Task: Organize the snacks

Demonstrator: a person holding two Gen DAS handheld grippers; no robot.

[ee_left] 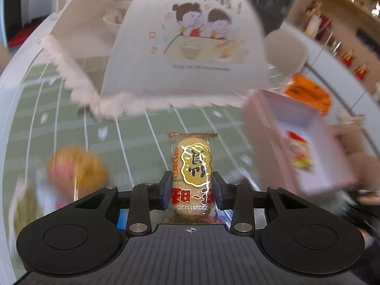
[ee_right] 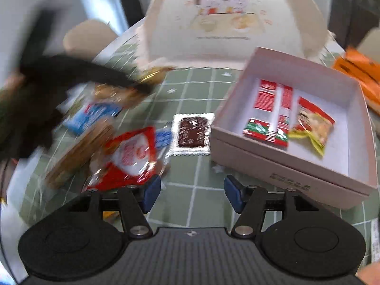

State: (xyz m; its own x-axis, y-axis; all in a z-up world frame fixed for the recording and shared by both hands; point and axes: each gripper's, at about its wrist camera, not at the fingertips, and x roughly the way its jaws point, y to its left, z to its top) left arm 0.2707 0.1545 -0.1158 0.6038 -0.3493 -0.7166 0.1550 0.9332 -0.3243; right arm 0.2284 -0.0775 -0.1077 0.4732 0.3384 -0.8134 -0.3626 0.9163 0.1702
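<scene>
My left gripper [ee_left: 192,191] is shut on a rice cracker packet [ee_left: 192,163], held upright above the green checked tablecloth [ee_left: 142,137]. The pink box [ee_left: 299,140] lies to its right, blurred. In the right wrist view my right gripper [ee_right: 192,193] stands open over the tablecloth [ee_right: 197,194] with nothing between its blue pads. The pink box [ee_right: 280,163] sits just ahead to the right, holding a red and white packet [ee_right: 272,112] and a red and yellow packet [ee_right: 313,123]. A chocolate biscuit packet [ee_right: 192,131] lies straight ahead. Several loose snack packets [ee_right: 133,154] lie at the left.
A white fabric food cover [ee_left: 180,47] with a cartoon print stands at the back of the table, also the food cover [ee_right: 228,23]. An orange packet [ee_right: 358,76] lies right of the box. The other gripper's dark arm [ee_right: 71,71] blurs across the left. Shelves [ee_left: 342,23] stand at the far right.
</scene>
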